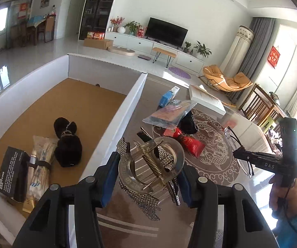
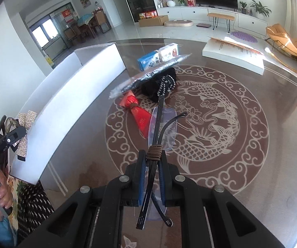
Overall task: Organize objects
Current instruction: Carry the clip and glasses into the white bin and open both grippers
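Note:
My left gripper [image 1: 148, 177] is shut on a clear hair claw clip [image 1: 151, 163] with a rhinestone bow, held above the table beside the white box's wall [image 1: 127, 103]. In the right wrist view the bow [image 2: 25, 128] shows at the left edge. My right gripper [image 2: 152, 159] is shut on folded rimless glasses [image 2: 165, 130], whose black temples are tied with a brown band. They hang over the table's fish pattern. Inside the box, on its cork floor, lie a black fuzzy item [image 1: 67, 144], a bundle of cotton swabs [image 1: 40, 165] and a black carton [image 1: 11, 171].
On the table lie a red packet [image 2: 140, 115], a plastic bag [image 2: 148, 74] over a black bundle [image 2: 165, 82], a blue and white carton [image 2: 154, 59] and a white book [image 2: 231, 55]. A hand in a blue sleeve [image 1: 289, 202] holds the right gripper.

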`<action>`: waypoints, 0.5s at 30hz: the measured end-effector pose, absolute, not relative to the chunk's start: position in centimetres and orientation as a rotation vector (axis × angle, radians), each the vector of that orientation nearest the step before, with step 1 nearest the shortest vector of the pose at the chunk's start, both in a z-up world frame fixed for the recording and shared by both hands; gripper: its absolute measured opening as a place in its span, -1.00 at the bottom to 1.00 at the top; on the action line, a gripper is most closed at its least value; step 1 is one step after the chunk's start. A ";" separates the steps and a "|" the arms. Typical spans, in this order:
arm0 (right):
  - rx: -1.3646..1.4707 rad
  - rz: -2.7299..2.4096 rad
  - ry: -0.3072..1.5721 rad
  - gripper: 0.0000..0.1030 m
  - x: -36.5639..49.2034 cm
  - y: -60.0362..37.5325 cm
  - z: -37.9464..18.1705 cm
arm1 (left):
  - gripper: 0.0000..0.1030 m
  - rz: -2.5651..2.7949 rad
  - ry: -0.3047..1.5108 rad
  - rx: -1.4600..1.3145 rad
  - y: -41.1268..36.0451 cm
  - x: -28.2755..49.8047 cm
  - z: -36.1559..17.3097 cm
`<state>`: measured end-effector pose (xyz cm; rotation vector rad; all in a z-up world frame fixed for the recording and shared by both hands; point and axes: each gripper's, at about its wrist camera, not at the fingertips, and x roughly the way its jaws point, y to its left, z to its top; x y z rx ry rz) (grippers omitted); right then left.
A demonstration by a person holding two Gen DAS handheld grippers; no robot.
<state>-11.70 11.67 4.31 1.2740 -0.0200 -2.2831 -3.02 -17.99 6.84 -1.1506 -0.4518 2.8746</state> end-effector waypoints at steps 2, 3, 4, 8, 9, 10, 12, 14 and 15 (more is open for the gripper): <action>1.194 -2.226 -0.052 -0.76 -11.5 7.6 6.8 | 0.01 2.937 -0.460 -1.184 -21.2 -3.2 7.2; 1.158 -2.190 -0.057 -0.75 -11.2 5.2 7.9 | 0.01 2.963 -0.472 -1.214 -22.9 -3.2 7.1; 1.126 -2.151 -0.058 -0.76 -10.9 2.6 8.8 | 0.01 2.980 -0.482 -1.250 -24.5 -3.3 6.8; 1.052 -1.985 -0.046 -0.76 -9.6 -8.0 11.0 | 0.01 3.017 -0.494 -1.436 -30.1 -3.5 4.6; 1.042 -1.954 -0.035 -0.75 -9.2 -10.5 11.2 | 0.01 3.010 -0.495 -1.485 -31.1 -3.5 4.0; 1.037 -1.929 -0.020 -0.75 -8.8 -12.8 11.1 | 0.02 3.000 -0.506 -1.526 -31.9 -3.3 3.4; 1.054 -1.881 -0.007 -0.72 -8.1 -16.8 10.2 | 0.03 2.996 -0.529 -1.599 -33.1 -3.0 2.3; 1.130 -1.828 -0.026 -0.44 -8.1 -19.8 8.1 | 0.26 3.005 -0.547 -1.646 -33.7 -2.5 1.5; 1.179 -1.803 -0.034 -0.17 -8.2 -20.9 6.9 | 0.38 3.014 -0.562 -1.648 -34.0 -2.1 1.3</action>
